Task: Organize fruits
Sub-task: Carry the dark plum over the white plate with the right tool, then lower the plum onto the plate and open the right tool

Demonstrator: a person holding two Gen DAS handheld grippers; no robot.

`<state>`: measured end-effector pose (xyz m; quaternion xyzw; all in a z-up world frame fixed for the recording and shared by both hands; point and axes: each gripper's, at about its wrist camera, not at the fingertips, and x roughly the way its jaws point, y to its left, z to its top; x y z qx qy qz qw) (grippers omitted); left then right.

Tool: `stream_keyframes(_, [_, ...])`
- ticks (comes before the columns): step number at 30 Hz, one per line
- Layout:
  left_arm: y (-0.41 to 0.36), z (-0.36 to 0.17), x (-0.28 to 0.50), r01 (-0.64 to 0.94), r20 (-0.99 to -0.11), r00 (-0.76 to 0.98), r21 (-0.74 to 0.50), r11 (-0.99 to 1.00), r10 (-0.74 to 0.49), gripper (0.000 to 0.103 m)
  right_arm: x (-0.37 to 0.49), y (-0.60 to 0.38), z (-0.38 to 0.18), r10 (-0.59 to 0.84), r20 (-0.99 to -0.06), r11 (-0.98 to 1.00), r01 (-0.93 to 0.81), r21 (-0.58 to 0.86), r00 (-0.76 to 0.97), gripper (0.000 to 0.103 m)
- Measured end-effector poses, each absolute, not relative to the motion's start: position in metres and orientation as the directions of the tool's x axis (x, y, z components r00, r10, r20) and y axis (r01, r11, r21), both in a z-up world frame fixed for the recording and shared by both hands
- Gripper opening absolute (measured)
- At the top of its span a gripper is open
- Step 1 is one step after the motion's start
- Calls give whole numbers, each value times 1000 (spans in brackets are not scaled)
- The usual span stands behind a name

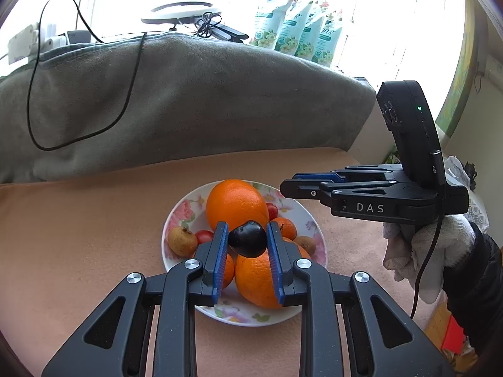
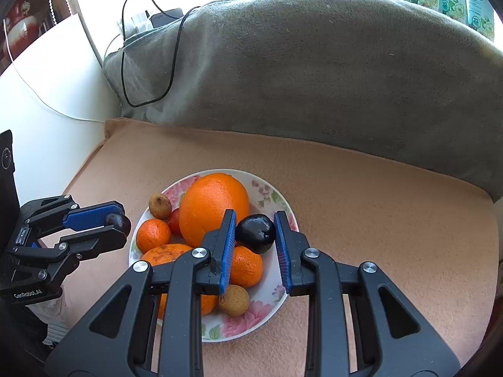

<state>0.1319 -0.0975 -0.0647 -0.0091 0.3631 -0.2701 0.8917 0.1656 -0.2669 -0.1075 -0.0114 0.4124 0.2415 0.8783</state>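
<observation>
Above the left edge of the floral plate (image 2: 276, 198), the left gripper (image 1: 247, 238) is clamped on a dark plum (image 1: 247, 239), clear of the fruit piled below. On the plate lie a large orange (image 2: 213, 207), tangerines, small brown fruits and a second dark plum (image 2: 255, 233). At the right, the right gripper (image 2: 255, 245) hangs over that plum, fingers apart, touching nothing.

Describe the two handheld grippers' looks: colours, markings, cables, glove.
Both are black linkage frames with silver pivot screws and blue ribbed pads on the fingers. The right gripper reads "DAS" in white, carries a black camera module with a green LED, and trails a black cable; a white knit glove and dark sleeve grip it. The left gripper reads "GenRobot.AI".
</observation>
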Motion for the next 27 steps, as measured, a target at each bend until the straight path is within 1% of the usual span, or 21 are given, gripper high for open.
stream_keyframes(24, [-101, -64, 139, 458, -640, 608, -200, 866, -469, 23, 171, -268, -110, 476, -710, 865, -420, 274, 518, 27])
stream_keyframes(25, [-101, -64, 139, 459, -640, 608, -199, 866, -470, 23, 170, -268, -110, 476, -710, 865, -421, 272, 519, 31])
stream_keyframes(26, [-101, -63, 139, 460, -640, 608, -199, 865, -470, 23, 170, -267, -109, 477, -707, 865, -423, 271, 522, 41])
stream_keyframes(27, [-101, -63, 139, 460, -640, 608, -199, 865, -470, 23, 169, -267, -109, 477, -705, 865, -424, 269, 525, 45])
